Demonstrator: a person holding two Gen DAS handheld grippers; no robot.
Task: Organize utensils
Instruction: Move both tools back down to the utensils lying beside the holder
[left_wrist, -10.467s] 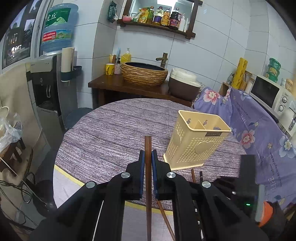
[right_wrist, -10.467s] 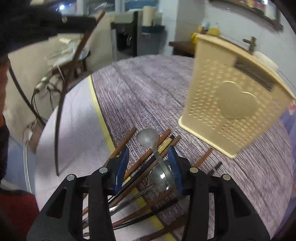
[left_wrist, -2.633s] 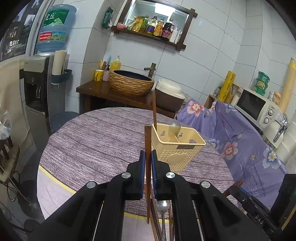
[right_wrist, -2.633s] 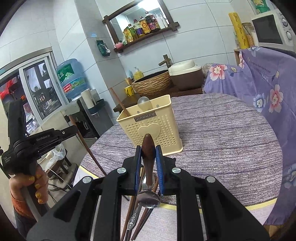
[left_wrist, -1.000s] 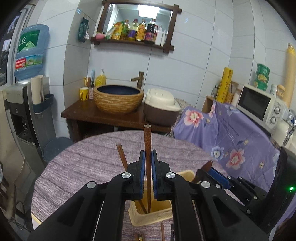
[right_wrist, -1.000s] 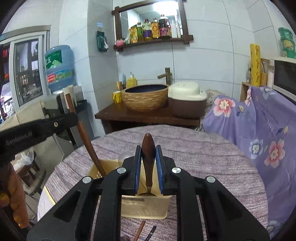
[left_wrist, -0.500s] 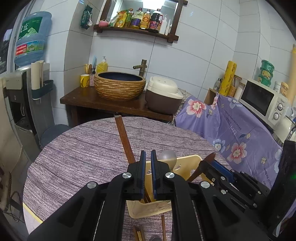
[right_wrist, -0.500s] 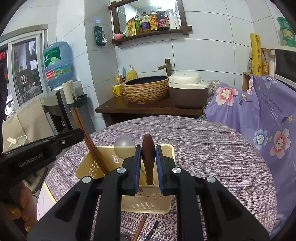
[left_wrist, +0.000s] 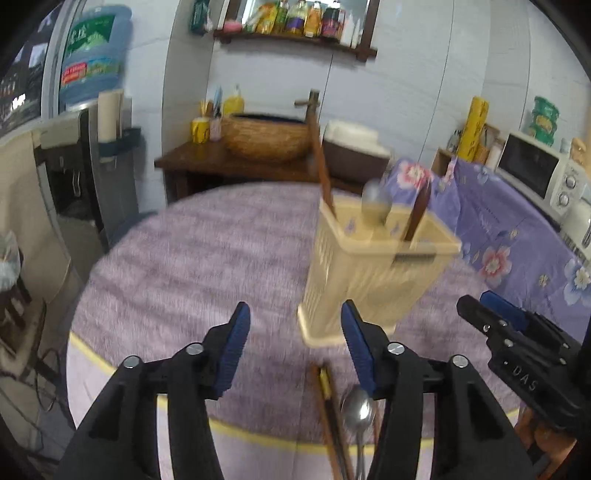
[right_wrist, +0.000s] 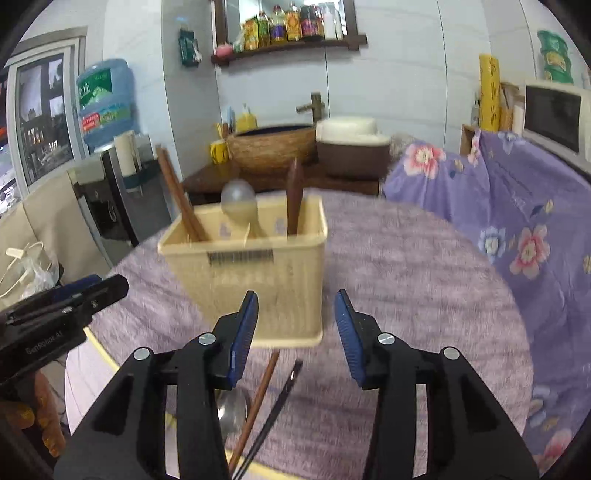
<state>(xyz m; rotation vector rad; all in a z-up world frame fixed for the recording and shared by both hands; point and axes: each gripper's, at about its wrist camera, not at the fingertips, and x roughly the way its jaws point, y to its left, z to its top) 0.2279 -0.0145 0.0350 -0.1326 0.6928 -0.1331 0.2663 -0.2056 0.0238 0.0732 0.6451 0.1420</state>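
Both hand-held grippers, left (left_wrist: 291, 341) and right (right_wrist: 295, 332), were opening, nothing between their jaws, the cream utensil caddy (right_wrist: 255, 273) just ahead holding sorted chopsticks (right_wrist: 181, 199) and spoons (right_wrist: 238, 201), more utensils (right_wrist: 258, 398) below awaiting pickup.

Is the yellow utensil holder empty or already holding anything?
Holding things. The yellow utensil holder stands upright with brown chopsticks leaning at one end, a metal spoon in the middle and a dark wooden handle at the other end.

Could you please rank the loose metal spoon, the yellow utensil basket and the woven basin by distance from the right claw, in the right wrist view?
1. Metal spoon, just below the left finger.
2. Utensil basket, straight ahead on the table.
3. Woven basin, far back by the wall.
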